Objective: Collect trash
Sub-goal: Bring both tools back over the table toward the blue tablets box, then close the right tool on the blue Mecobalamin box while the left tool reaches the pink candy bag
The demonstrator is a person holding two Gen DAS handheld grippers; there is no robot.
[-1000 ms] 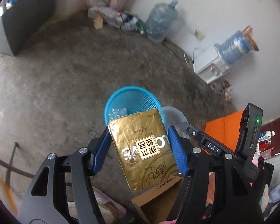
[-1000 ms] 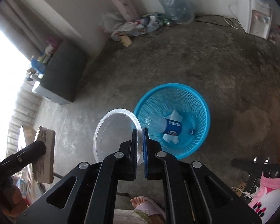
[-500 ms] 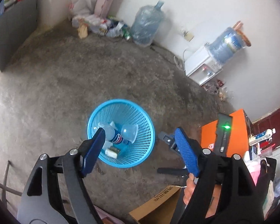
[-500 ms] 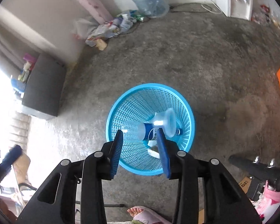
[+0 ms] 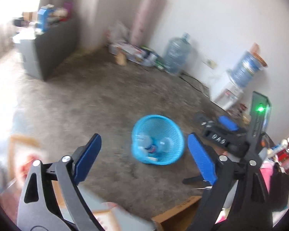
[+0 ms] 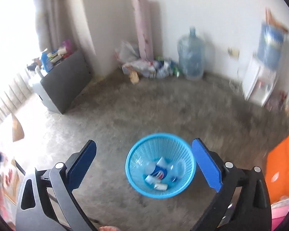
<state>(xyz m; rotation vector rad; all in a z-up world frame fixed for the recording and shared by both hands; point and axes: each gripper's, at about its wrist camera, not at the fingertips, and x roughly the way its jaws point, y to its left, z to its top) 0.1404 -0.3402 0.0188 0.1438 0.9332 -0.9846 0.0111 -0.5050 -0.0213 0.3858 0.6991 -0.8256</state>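
Note:
A blue mesh trash basket (image 5: 157, 139) (image 6: 160, 164) stands on the concrete floor, seen in both wrist views. Inside it lie a plastic bottle with a blue label (image 6: 160, 171), clear plastic pieces and a small flat packet. My left gripper (image 5: 144, 156) hangs well above and back from the basket, its jaws still opening wide with nothing between them. My right gripper (image 6: 144, 165) also hovers above the basket, jaws opening wide and empty; it shows in the left wrist view at the right edge (image 5: 221, 129).
Along the far wall are a pile of bags and litter (image 6: 148, 67), a big water jug (image 6: 190, 57), a pink roll (image 6: 142, 28) and a water dispenser (image 6: 262, 77). A dark cabinet (image 6: 61, 80) stands left, an orange box (image 6: 283, 161) right, a cardboard box (image 5: 175, 215) near.
The gold packet has left my left gripper and the clear lid has left my right one. Both grippers opened wide, rose and pulled back, so the basket now looks smaller and farther.

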